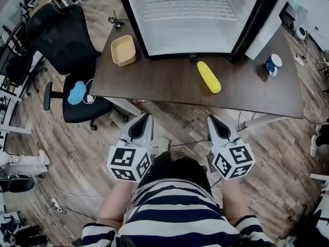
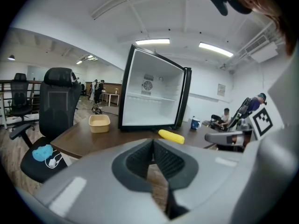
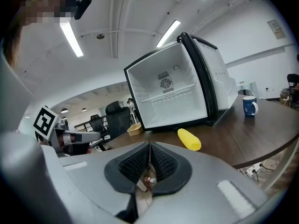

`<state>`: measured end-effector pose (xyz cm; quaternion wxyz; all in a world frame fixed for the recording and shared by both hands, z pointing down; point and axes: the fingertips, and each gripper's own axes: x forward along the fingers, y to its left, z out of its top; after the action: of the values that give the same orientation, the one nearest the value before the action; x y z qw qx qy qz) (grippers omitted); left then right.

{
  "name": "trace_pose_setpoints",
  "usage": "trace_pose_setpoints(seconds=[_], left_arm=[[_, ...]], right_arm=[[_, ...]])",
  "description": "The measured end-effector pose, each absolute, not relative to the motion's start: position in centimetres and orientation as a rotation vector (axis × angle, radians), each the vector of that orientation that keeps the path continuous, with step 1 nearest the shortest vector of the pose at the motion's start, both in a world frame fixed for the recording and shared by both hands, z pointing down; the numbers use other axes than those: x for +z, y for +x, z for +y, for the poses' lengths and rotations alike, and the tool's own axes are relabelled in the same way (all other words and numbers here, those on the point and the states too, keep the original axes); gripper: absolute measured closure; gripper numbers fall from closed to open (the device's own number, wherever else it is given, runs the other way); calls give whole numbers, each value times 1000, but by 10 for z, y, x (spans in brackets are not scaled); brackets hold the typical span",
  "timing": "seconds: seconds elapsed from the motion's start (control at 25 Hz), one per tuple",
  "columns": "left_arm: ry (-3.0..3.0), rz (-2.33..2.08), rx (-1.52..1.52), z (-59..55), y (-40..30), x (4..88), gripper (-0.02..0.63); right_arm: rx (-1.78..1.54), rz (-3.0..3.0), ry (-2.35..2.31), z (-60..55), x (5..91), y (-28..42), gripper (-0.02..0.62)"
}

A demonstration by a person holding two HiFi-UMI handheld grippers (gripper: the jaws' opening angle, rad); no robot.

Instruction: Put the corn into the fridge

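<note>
A yellow corn cob (image 1: 208, 76) lies on the dark wooden table (image 1: 169, 84), just in front of the open, empty fridge (image 1: 193, 19). The corn (image 2: 171, 136) also shows in the left gripper view, and the corn (image 3: 189, 139) lies ahead in the right gripper view. My left gripper (image 1: 145, 118) hangs short of the table's near edge, jaws shut and empty. My right gripper (image 1: 213, 120) is beside it, also shut with nothing held. Both point toward the table, well short of the corn.
A beige tub (image 1: 123, 50) sits at the table's left corner and a blue mug (image 1: 272, 64) at its right. A black office chair (image 1: 67, 50) with a blue cloth (image 1: 76, 92) stands left of the table. The fridge door (image 1: 267, 22) stands open at the right.
</note>
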<state>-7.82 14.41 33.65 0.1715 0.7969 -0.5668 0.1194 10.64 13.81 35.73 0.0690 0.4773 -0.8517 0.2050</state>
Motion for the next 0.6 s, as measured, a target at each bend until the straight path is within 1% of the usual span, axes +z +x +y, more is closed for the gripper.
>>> trace_pose_setpoints(seconds=[0.2,0.48,0.6], left_arm=[[2290,-1552,342,113,-84,345,606],[2336,-1457,325,68,-91,353,606],[2355,-1419,339,50,-98,356,606]], right_arm=[[608,-2525,1453,119,362,94,594],[591,-2467,1478,83,366,79,539],[601,-2455,1481,67,369,67,527]])
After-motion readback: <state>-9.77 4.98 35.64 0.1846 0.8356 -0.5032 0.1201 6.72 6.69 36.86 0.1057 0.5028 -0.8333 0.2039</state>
